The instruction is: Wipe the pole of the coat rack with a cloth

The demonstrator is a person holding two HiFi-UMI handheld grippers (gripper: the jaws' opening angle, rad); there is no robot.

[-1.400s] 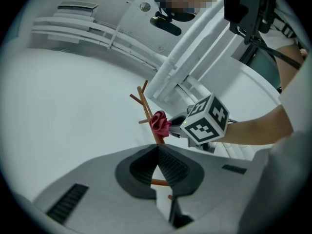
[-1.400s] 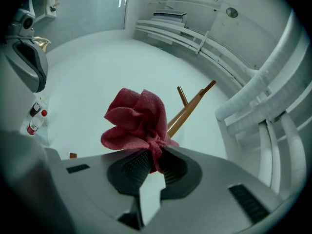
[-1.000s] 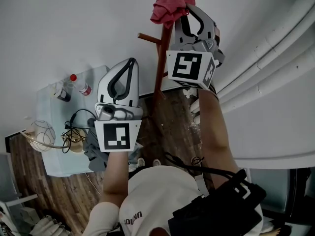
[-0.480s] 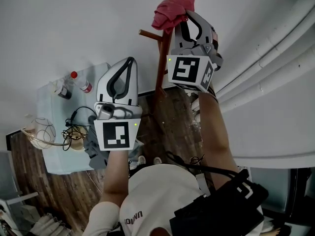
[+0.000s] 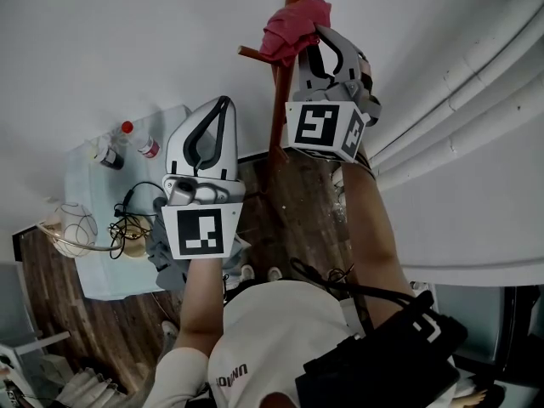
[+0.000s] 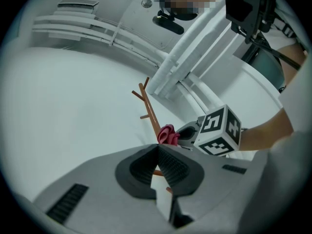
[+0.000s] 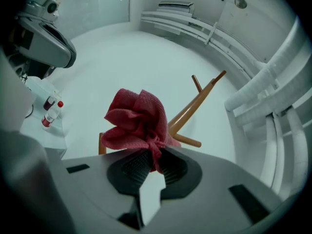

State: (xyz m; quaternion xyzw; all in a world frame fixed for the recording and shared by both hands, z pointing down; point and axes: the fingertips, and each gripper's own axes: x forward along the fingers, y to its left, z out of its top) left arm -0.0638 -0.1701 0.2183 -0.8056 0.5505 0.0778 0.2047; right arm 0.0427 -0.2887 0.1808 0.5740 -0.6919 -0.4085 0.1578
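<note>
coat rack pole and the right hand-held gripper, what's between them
The red cloth, pinched in the right hand-held gripper, bunches up in front of the pole; the right gripper view shows it.

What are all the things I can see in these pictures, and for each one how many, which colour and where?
brown wooden coat rack: one, brown, by the white wall ahead.
crumpled pink-red cloth: one, pink-red, at the rack's pole, high up.
pale blue table: one, pale blue, left of the rack.
small bottles: two, one clear with a red cap and one dark, at the table's far end.
black cables: one tangle, black, on the table.
white pipes: several, white, along the wall at right.
wooden floor: dark brown, below.
left gripper: one, grey, jaws together and empty, left of the pole.
right gripper: one, grey, jaws clamped on the cloth.
</note>
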